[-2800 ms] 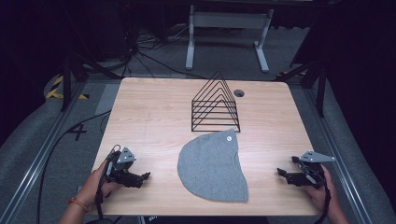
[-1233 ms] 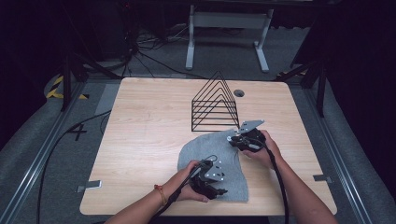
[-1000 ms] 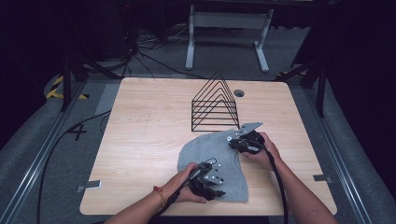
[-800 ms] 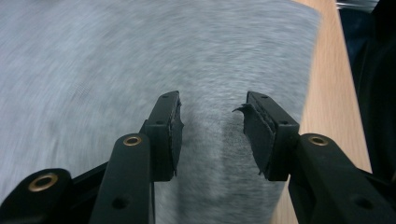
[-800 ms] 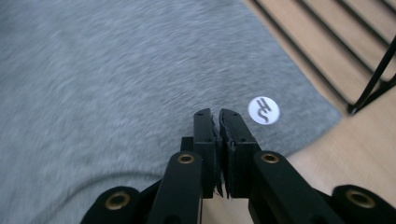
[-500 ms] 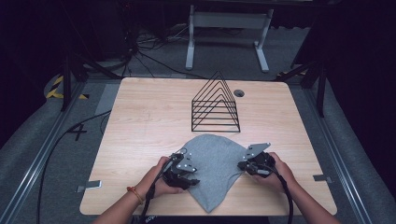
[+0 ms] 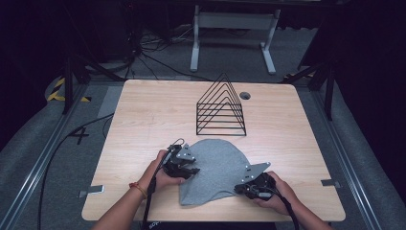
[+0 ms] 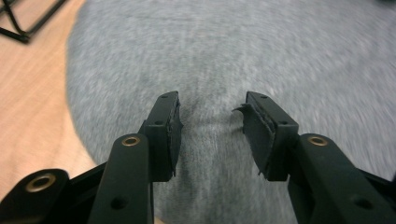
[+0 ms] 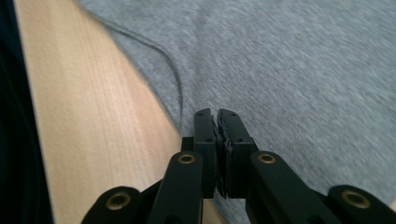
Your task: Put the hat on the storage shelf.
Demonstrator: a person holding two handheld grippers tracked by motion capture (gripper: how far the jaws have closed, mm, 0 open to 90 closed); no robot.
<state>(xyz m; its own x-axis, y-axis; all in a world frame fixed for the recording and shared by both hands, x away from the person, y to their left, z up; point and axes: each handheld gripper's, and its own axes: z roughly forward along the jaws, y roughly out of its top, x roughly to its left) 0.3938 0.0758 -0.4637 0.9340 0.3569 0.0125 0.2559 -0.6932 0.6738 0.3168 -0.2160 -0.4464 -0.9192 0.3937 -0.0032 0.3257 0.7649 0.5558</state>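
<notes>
High view: grey cloth (image 7: 215,170) lies between both claws.

Ahead of you, the black wire rack (image 7: 221,109) stands just behind the grey cloth (image 7: 215,167), blocking straight reaches. Bare bench (image 7: 143,115) lies open to its left and right, and along the far edge.

Table evenly lit, surroundings dark; both gripper views show motion blur.
</notes>
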